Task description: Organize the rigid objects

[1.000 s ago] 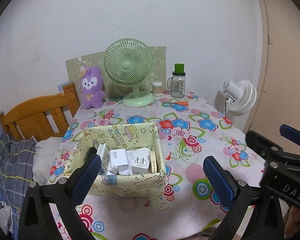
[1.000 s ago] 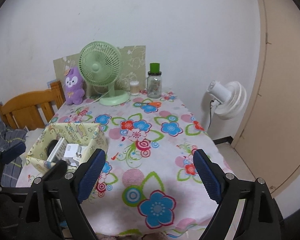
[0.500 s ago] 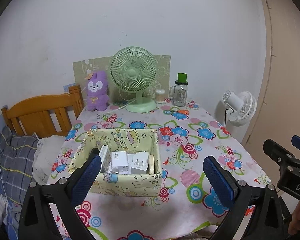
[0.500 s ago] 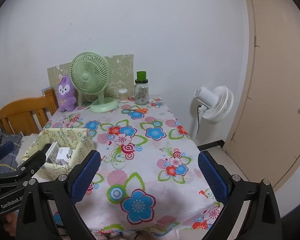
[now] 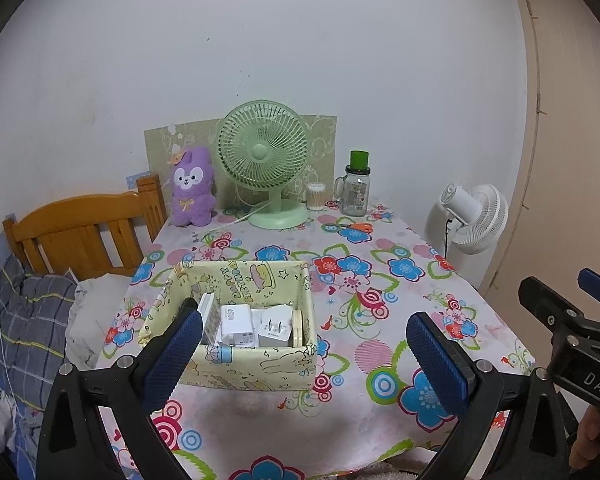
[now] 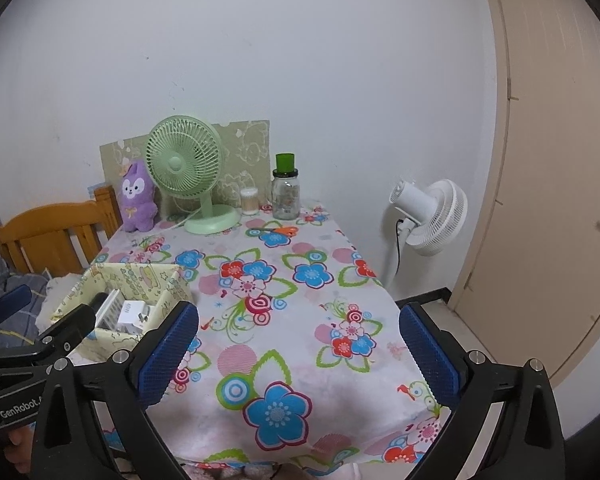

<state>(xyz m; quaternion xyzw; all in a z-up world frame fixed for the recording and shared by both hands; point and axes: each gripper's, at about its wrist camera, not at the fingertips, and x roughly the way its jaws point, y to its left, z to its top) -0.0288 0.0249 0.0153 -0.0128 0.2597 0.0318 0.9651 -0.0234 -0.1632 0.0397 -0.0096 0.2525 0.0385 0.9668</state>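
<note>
Both grippers hover over the near table edge, jaws spread and empty: left gripper (image 5: 304, 354), right gripper (image 6: 298, 350), whose jaws have just been opening. White chargers (image 5: 256, 326) sit inside the yellow fabric box (image 5: 252, 368), left on the floral tablecloth (image 6: 300, 320).

My left camera sits back from the near edge of the desk with the flowered cloth (image 5: 380, 360), looking slightly down its length toward the white wall, with the pale yellow fabric box (image 5: 236, 320) close, low and centre-left in frame. My right camera looks the same way from further right, so that box (image 6: 132, 300) slides to the lower left and a beige door fills the right edge. Both views share the green desk fan (image 5: 266, 160) (image 6: 186, 170) and the white standing fan (image 5: 476, 218) (image 6: 430, 216).
</note>
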